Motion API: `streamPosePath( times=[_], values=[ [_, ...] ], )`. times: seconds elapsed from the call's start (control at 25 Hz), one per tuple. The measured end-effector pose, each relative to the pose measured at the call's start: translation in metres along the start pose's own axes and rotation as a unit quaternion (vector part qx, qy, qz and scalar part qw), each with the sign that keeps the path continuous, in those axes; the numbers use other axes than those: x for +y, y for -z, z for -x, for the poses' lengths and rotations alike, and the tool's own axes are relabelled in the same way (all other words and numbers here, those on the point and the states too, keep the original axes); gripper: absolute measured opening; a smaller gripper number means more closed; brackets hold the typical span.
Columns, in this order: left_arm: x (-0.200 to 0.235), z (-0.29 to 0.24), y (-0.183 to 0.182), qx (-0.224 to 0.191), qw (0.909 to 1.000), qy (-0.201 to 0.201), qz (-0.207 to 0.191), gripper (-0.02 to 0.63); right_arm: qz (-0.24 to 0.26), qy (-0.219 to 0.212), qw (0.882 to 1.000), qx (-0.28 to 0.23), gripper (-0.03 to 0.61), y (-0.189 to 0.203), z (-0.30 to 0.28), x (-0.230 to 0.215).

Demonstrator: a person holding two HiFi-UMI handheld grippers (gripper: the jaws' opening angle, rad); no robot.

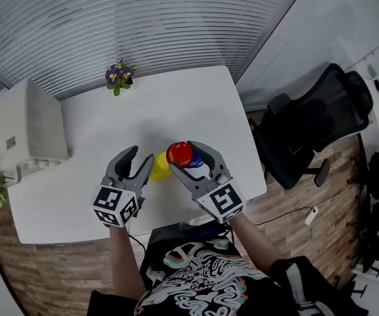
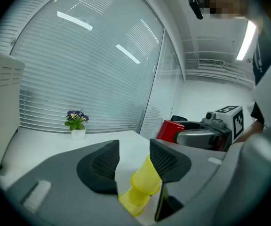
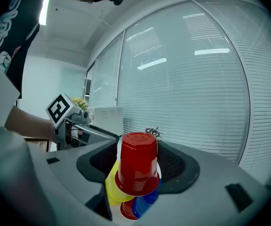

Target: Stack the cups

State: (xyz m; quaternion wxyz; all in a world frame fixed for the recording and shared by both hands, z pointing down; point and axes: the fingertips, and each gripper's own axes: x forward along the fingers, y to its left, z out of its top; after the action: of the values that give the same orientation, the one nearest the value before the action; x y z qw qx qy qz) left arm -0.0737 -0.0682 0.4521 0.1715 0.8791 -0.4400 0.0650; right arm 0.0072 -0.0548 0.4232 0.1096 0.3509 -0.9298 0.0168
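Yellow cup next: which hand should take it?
Probably left. The yellow cup lies right at the left tool, whose jaws stand open, close by its right jaw. The right tool is occupied: the upturned red cup stands between its jaws.

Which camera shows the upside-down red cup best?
Right gripper view: the red cup sits large, central and almost whole. Head view shows just its top from above; left gripper view, only a small part of one side.

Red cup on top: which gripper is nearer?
Right. The right gripper has the red cup between its jaws; the left gripper is off to its left, jaws around the yellow cup.
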Motion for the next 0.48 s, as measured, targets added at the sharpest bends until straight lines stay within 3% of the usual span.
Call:
streamPosePath(
  times=[0.32, 0.48],
  values=[
    [-0.006, 0.007, -0.016, -0.027, 0.9995, -0.016, -0.01, 0.202, -0.017, 0.013, 1.0, -0.008, 0.275, -0.007, 0.015, -0.006],
    [-0.009, 0.018, -0.03, -0.063, 0.997, -0.034, 0.028, 0.139, -0.05, 0.035, 0.998, -0.03, 0.248, -0.014, 0.035, -0.016]
  ],
)
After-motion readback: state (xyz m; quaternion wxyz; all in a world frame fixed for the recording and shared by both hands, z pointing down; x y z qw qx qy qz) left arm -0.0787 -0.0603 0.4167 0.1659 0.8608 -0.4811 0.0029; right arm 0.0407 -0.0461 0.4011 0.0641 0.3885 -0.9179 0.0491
